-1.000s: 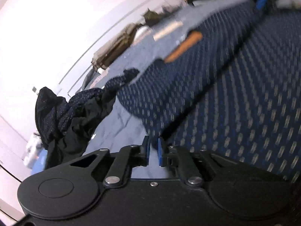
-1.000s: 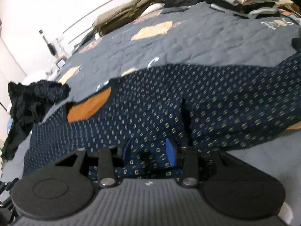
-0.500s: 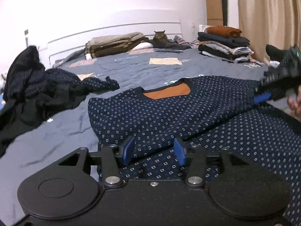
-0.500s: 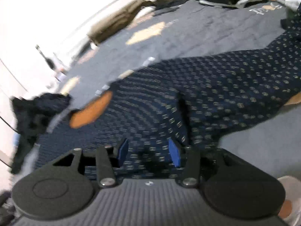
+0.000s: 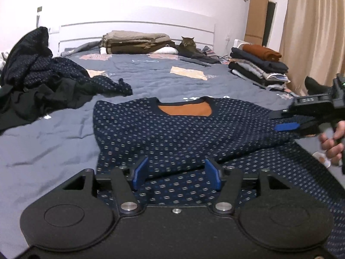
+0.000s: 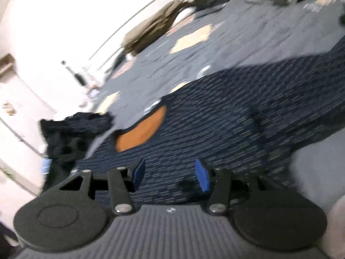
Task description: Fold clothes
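The left wrist view is sharp: the left gripper (image 5: 175, 173) hangs low over the near hem of a navy sweater with a small pale dot pattern and an orange neck lining (image 5: 179, 129), which lies spread on a grey-blue quilted bedspread (image 5: 54, 142). Its blue pads are spread and opening, with cloth below them but nothing pinched. Only this view shows the right gripper from outside (image 5: 286, 127), held in a person's hand (image 5: 333, 144) at the sweater's right edge, one blue pad visible. It also shows a heap of dark unfolded clothes (image 5: 43, 82) on the left, a neat stack of folded garments (image 5: 256, 67) at far right, a tabby cat (image 5: 188, 44) by the white headboard (image 5: 138, 27), and a beige curtain (image 5: 317, 26). The right wrist view is tilted and blurred. It alone shows the right gripper (image 6: 170, 174) from behind, its pads apart and opening just above the sweater (image 6: 226, 116), gripping nothing, with the dark heap (image 6: 71, 133) at left.
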Action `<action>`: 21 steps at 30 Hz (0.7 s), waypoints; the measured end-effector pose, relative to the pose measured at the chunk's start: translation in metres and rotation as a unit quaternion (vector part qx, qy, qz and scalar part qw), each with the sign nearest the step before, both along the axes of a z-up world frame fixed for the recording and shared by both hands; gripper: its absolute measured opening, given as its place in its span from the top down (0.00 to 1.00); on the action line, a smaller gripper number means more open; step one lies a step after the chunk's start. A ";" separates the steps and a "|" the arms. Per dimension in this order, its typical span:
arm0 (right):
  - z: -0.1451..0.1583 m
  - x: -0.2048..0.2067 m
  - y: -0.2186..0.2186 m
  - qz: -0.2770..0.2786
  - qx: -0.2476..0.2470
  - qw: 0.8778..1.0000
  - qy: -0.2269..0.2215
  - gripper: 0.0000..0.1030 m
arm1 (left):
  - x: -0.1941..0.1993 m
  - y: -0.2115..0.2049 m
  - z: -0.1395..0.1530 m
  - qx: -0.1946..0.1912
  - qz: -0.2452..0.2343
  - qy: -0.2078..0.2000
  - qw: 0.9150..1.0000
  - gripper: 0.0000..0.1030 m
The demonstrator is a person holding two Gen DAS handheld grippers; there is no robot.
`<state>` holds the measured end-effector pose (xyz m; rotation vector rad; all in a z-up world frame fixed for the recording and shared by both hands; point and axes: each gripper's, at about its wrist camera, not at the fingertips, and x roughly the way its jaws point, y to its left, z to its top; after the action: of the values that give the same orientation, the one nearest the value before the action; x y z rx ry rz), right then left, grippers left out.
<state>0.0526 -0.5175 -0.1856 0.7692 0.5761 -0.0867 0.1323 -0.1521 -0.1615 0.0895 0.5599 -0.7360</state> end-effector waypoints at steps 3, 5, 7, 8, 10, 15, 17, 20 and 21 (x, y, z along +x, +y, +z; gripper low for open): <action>0.000 0.012 0.020 0.021 0.006 1.000 -0.005 0.49 | -0.002 -0.003 -0.002 -0.001 -0.001 0.003 1.000 0.44; -0.004 0.020 0.030 0.037 0.015 0.999 0.001 0.49 | -0.003 -0.004 -0.003 0.003 -0.001 0.004 1.000 0.43; -0.010 0.024 0.036 0.042 0.006 0.999 0.014 0.49 | -0.003 -0.003 -0.005 0.004 0.001 0.007 1.000 0.43; -0.013 0.024 0.035 0.038 0.001 0.999 0.021 0.48 | -0.003 -0.003 -0.005 0.005 0.001 0.008 1.000 0.43; -0.022 0.020 0.028 0.024 0.002 0.999 0.035 0.49 | -0.002 -0.002 -0.006 0.003 0.003 0.011 1.000 0.43; -0.031 -0.002 -0.003 -0.026 0.015 0.999 0.033 0.49 | 0.001 0.000 -0.006 -0.006 0.010 0.021 1.000 0.42; -0.031 -0.011 -0.015 -0.050 0.015 0.998 0.032 0.49 | 0.001 -0.001 -0.006 -0.009 0.010 0.024 1.000 0.42; -0.033 -0.021 -0.033 -0.080 0.028 0.996 0.026 0.50 | 0.000 -0.003 -0.005 -0.011 0.008 0.024 1.000 0.42; -0.033 -0.024 -0.037 -0.085 0.029 0.996 0.024 0.51 | -0.001 -0.003 -0.005 -0.011 0.008 0.024 1.000 0.42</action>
<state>0.0288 -0.5548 -0.2190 0.8747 0.5598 -0.2469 0.1316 -0.1556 -0.1666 0.0466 0.5983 -0.7311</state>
